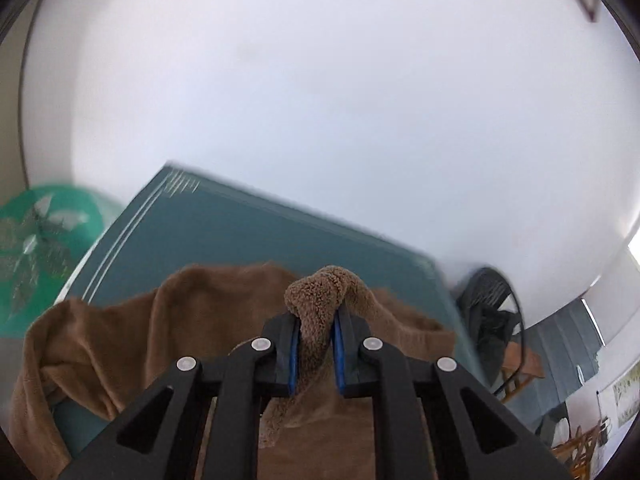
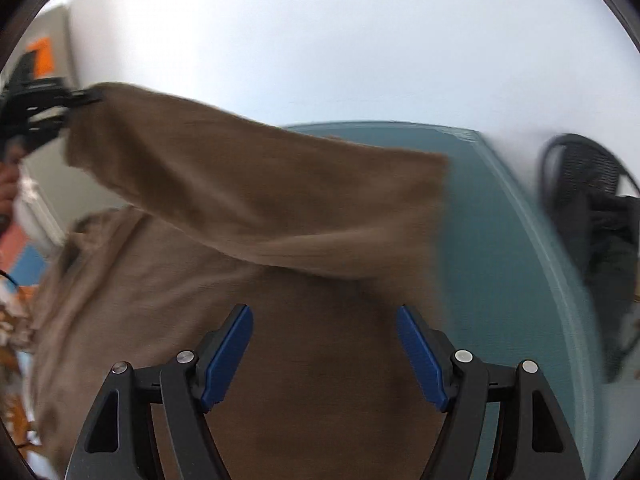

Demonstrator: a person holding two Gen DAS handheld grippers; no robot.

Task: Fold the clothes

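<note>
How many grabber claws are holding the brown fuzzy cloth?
1. The left gripper is shut on a bunched bit of the brown cloth, lifting it. The right gripper hangs open above it, holding nothing.

Counted: one brown fleece garment point(image 1: 132, 320), one teal mat point(image 1: 248, 236), two grippers, left point(image 1: 314, 336) and right point(image 2: 324, 344), one black fan point(image 2: 588, 184), one green basket point(image 1: 44, 248).

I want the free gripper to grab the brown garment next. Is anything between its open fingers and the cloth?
Nothing visible. The right gripper is open, with only the brown garment showing in the gap between its fingers. The left gripper is shut on a bunched part of the garment, lifted over the teal table.
</note>
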